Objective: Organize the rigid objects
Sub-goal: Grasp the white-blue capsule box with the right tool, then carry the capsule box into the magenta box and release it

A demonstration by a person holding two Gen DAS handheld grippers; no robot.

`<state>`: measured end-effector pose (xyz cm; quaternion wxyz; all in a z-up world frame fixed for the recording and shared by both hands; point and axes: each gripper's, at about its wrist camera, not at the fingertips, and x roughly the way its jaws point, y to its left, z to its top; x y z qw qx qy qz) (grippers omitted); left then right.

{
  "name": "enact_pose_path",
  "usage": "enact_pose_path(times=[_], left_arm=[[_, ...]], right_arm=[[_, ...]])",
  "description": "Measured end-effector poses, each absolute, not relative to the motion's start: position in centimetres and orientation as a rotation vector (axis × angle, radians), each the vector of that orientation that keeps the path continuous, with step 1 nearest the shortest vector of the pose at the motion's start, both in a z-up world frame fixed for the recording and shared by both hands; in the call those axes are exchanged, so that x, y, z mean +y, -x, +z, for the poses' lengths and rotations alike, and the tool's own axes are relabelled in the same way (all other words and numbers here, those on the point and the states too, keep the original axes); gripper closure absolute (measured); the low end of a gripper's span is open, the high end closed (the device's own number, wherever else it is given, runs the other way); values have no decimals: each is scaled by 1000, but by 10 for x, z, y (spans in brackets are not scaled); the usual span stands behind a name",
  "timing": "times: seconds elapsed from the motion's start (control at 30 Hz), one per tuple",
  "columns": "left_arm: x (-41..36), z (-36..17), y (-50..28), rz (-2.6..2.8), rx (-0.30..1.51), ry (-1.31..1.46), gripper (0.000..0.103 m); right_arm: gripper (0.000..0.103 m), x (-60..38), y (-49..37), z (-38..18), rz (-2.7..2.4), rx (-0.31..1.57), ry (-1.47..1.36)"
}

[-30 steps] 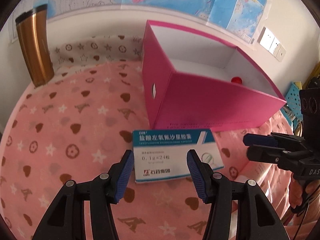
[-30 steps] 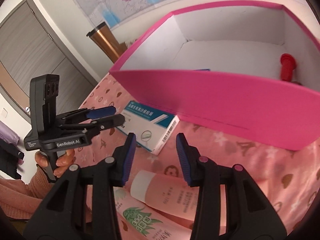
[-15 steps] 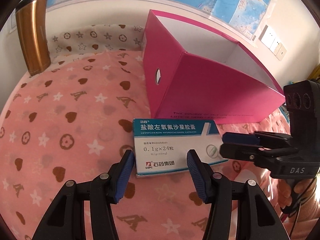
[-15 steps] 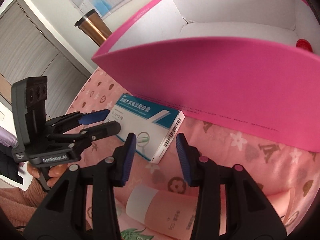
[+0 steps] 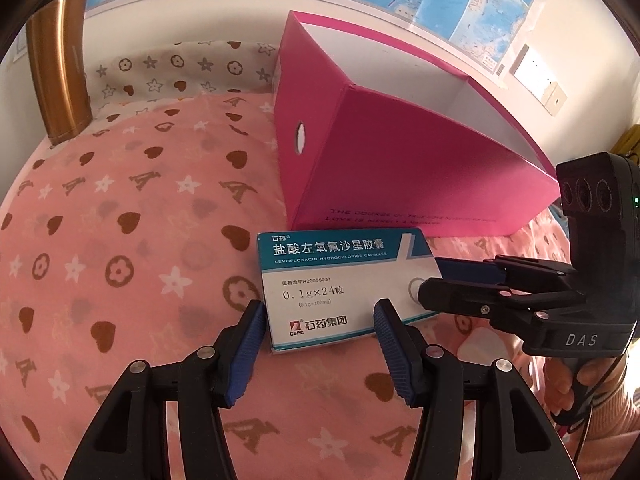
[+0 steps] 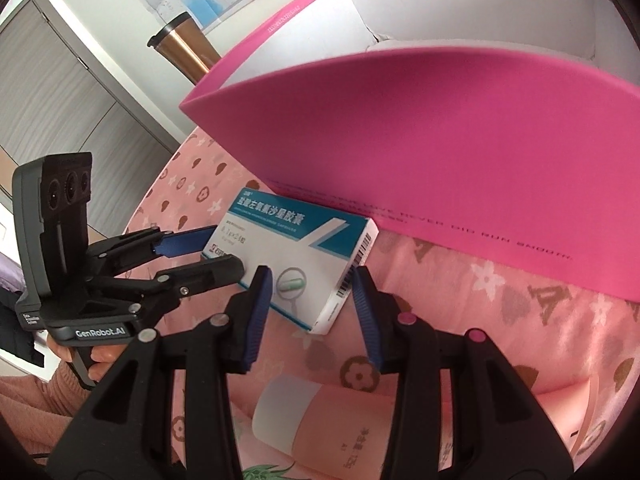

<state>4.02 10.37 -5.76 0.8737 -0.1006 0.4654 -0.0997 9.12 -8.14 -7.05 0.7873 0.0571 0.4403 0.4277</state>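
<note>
Both tools are matte black plastic with ribbed blue pads on the fingers. On the left gripper (image 5: 320, 312) small silver screw heads dot the arms; on the right gripper (image 6: 313, 280) the screw caps at 3 o'clock are pink. Seen across the table, each carries a boxy black head with three round lenses — one lettered "DAS", with a tiny green light, the other "GenRobot.AI". A bare-skinned left hand (image 6: 94, 360) grips its handle below a pinkish knit sleeve (image 6: 36, 408).
</note>
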Motion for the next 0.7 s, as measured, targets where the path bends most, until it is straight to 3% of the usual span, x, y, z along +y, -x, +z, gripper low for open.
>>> enact_pose_path(times=[0.4, 0.7], left_arm=[[94, -55, -36, -232, 964, 178, 44], [92, -55, -35, -228, 965, 174, 50]], right_arm=[[58, -92, -89, -72, 902, 960, -144], [61, -92, -94, -75, 882, 962, -145]])
